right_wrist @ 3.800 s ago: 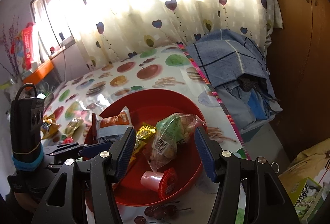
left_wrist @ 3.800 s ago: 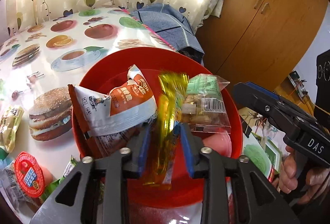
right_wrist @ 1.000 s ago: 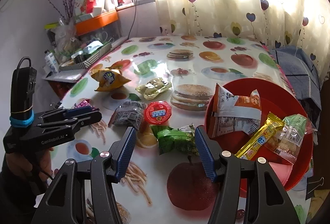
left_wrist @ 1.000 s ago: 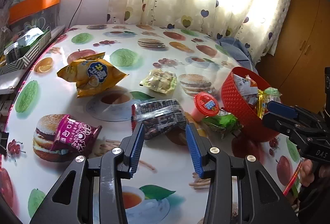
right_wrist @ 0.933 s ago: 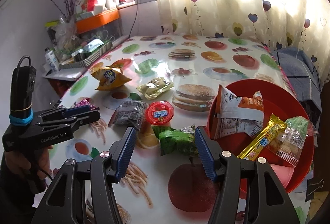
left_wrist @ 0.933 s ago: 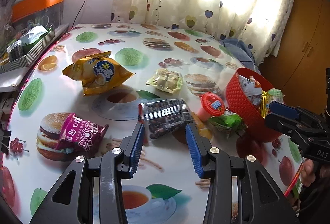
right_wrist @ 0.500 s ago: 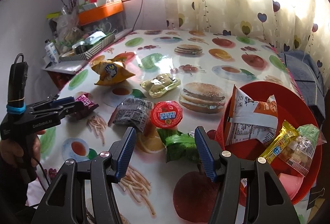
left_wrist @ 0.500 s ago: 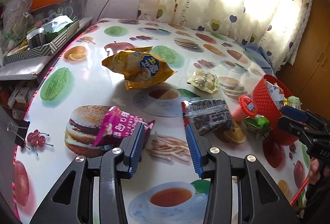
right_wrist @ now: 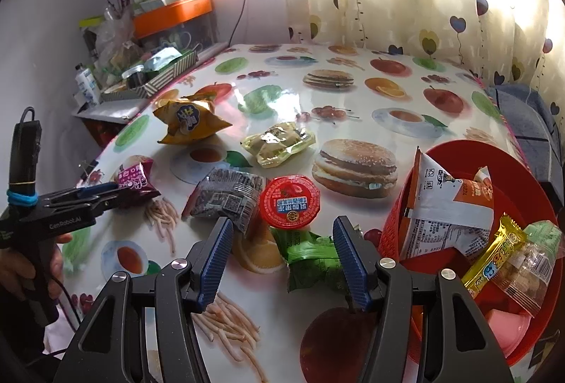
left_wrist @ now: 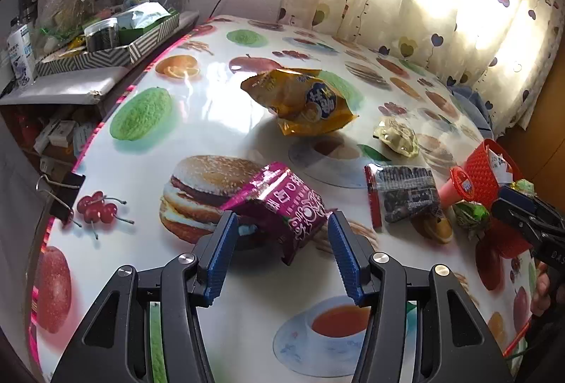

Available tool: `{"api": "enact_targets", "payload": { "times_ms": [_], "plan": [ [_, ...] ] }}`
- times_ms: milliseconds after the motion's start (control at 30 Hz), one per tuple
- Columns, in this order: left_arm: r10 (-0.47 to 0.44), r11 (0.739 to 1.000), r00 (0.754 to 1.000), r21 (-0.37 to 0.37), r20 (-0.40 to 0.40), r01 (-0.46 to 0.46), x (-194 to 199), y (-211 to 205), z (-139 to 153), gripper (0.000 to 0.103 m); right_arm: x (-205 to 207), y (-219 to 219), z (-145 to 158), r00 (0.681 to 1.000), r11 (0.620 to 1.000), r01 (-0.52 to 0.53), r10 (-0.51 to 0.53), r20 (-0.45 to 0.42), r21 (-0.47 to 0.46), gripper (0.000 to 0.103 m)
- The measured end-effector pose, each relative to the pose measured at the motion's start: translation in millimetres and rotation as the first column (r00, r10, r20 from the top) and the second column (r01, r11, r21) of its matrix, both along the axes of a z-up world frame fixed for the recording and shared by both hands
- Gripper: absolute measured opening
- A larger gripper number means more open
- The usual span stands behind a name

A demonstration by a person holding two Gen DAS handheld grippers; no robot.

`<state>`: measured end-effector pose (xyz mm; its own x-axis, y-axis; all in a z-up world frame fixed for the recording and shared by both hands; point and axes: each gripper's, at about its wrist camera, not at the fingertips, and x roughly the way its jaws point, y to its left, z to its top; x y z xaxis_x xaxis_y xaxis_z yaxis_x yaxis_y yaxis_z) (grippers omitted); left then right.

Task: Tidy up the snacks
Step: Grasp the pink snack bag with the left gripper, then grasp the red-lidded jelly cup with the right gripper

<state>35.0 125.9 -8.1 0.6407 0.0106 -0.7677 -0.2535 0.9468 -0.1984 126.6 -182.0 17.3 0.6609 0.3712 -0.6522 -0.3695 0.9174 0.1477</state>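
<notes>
Magenta snack pouch (left_wrist: 282,203) lies crumpled on table (left_wrist: 219,114), between wide-spread fingers of left gripper (left_wrist: 279,254) — not yet pinched. Right gripper (right_wrist: 282,257) also wide, empty, over green packet (right_wrist: 310,256) beside red basket (right_wrist: 395,227). Risk — slick puffy foil could squirt out if squeezed near edge.

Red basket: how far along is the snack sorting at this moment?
Done: several packets lie in the red basket, including an orange-and-white packet. In hand: nothing; the left gripper, open, straddles the magenta packet. Left on the table: yellow chip bag, dark packet, jelly cup, green packet.
</notes>
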Motion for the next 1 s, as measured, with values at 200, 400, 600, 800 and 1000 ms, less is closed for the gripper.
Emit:
{"api": "enact_targets", "payload": {
  "times_ms": [200,400,600,800,1000],
  "plan": [
    [0.001,0.999,0.999,-0.054,-0.034,-0.003,17,-2,-16,0.054,3,3,-1,1.000,1.000,-0.004,0.004,-0.001,-0.009,0.058],
    [0.000,0.999,1.000,-0.034,-0.017,0.000,36,-1,-13,0.054,8,5,-3,1.000,0.999,-0.003,0.003,0.002,-0.034,0.058],
    [-0.020,0.999,1.000,0.027,-0.022,0.020,39,-5,-16,0.054,13,8,-5,1.000,0.997,-0.008,0.009,0.014,-0.072,0.058],
    [-0.024,0.993,0.999,0.116,-0.038,0.028,39,-6,-23,0.054,21,12,-11,1.000,0.993,-0.014,0.016,0.021,-0.116,0.058],
    [-0.025,0.987,0.999,0.160,-0.027,0.029,38,-8,-24,0.051,30,17,-18,0.999,0.988,-0.017,0.021,0.026,-0.156,0.058]
  ]
}}
